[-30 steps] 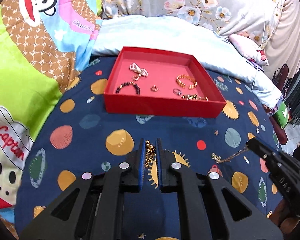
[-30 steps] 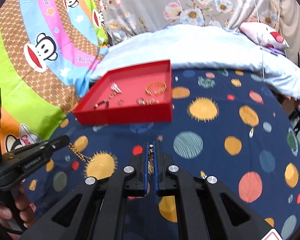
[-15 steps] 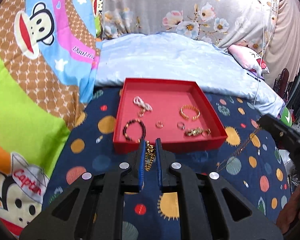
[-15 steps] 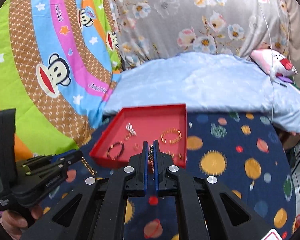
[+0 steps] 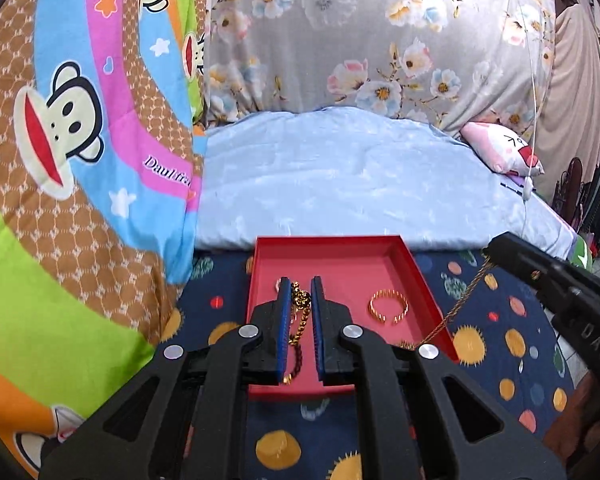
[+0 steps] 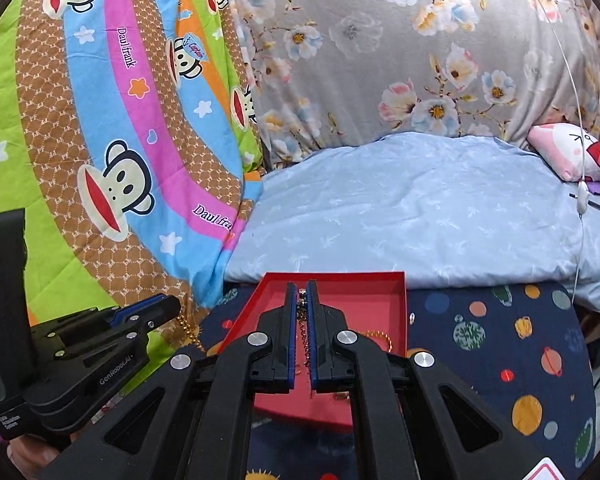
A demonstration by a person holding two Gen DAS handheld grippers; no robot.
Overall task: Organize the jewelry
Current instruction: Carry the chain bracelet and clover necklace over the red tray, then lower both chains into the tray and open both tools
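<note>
The gold chain is strung between my two tools: one end is pinched in my left gripper, the other in my right gripper, and the slack between them sags off to the right of my left fingers and to the left of my right ones. Both pairs of jaws are pressed together on it, with only the links keeping the blue pads apart.

Just ahead of and beneath both tips sits the red tray, so the chain hangs over it rather than lying in it. To the right of my left fingers a gold bangle rests on the tray floor, and a dark bead bracelet shows partly behind my left jaws. The tray stands on a dark blanket printed with planets.

My worry is the slack. If I let go with one hand first, the chain will probably swing and drape over the tray's wall or fall onto the blanket. If I lower it in a heap, it could snag the bangle or tangle with the beads. Pulling my hands apart too hard might slip a thin link out of the pads.
</note>
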